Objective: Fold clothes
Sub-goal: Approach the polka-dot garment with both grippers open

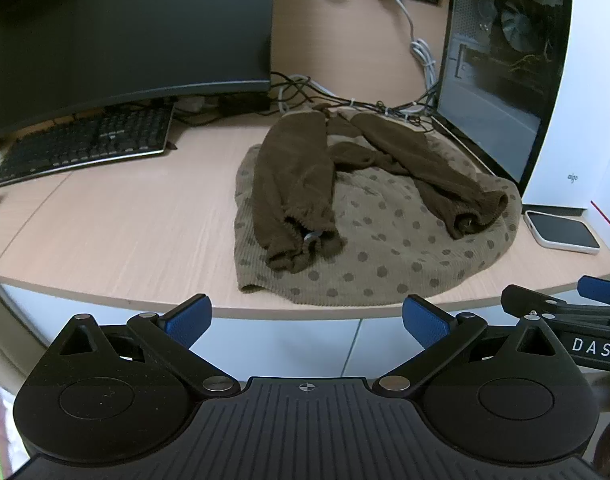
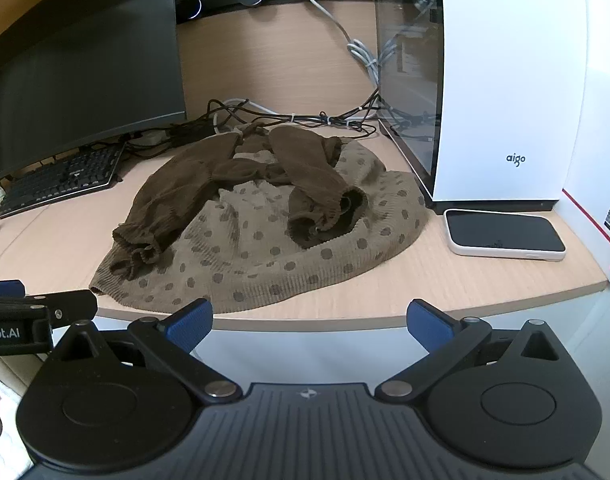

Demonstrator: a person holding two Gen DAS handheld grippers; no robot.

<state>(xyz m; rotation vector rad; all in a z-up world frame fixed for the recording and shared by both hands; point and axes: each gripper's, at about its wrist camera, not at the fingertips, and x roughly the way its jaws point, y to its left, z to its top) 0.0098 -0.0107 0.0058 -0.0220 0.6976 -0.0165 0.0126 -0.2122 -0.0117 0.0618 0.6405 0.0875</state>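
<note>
A small brown garment lies flat on the wooden desk, its tan polka-dot body spread toward the front edge. Both dark brown sleeves are laid inward over the body: the left sleeve and the right sleeve. The right wrist view shows the same garment with its sleeves crossed on top. My left gripper hovers open in front of the desk edge, short of the hem. My right gripper is open too, just off the edge. Neither touches the cloth.
A monitor and keyboard stand at the back left. A white computer case stands on the right, with a phone lying beside it. Tangled cables run behind the garment. The right gripper's tip shows at the left view's right edge.
</note>
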